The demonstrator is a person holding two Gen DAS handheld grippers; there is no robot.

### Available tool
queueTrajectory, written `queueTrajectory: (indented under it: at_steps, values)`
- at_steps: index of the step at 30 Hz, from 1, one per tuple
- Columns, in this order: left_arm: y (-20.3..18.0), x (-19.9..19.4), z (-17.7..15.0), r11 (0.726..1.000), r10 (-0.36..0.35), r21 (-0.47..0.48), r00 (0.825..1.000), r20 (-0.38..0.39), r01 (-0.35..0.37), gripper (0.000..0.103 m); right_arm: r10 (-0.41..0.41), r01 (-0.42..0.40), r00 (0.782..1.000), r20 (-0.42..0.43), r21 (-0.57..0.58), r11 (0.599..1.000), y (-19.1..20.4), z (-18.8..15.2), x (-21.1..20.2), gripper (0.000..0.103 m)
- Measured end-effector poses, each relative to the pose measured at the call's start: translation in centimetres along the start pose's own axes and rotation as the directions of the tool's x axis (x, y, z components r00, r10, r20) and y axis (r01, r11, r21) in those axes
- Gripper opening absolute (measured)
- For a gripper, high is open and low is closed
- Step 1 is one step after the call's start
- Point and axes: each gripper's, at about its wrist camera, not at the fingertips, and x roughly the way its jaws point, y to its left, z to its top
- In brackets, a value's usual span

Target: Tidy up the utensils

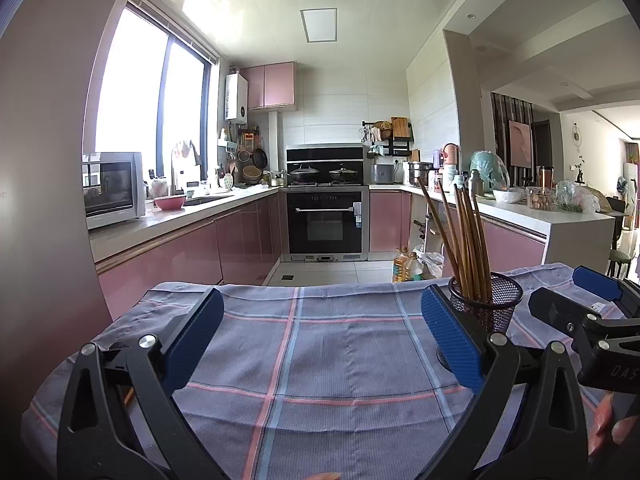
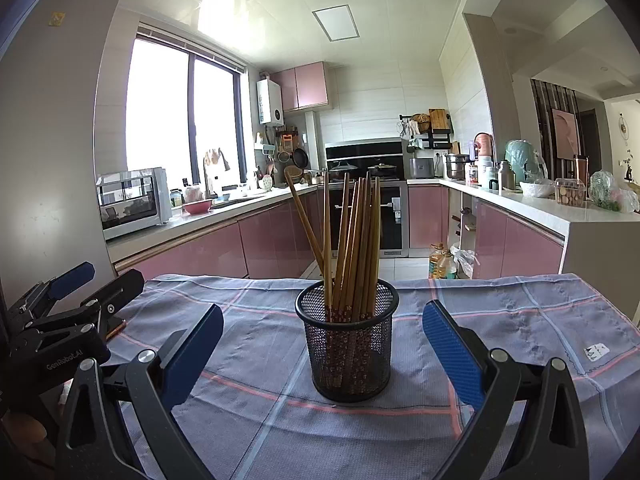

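Kitchen worktop, checked cloth (image 2: 520,320): mesh cup (image 2: 347,344) of upright chopsticks (image 2: 352,248) stands dead ahead of the right gripper (image 2: 323,354), nearer than the left gripper (image 1: 323,340); both gape wide, empty.

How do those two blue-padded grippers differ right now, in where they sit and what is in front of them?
The right gripper faces the mesh cup of chopsticks, which stands between its open fingers; the left gripper has only bare checked cloth between its fingers. The cup stands beside the left gripper's right finger, outside its gap. Both are open, empty, with black frames and blue pads.
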Motion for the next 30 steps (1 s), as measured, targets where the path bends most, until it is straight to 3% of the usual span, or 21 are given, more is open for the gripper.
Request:
queueTrajectory:
  at_steps: [30]
  values:
    - [-0.11,0.02,-0.28,1.000,0.003,0.000,1.000,-0.008,-0.003,0.097,-0.001,0.001,1.000,0.006,0.004,1.000,0.10,0.05,-0.25,0.096]
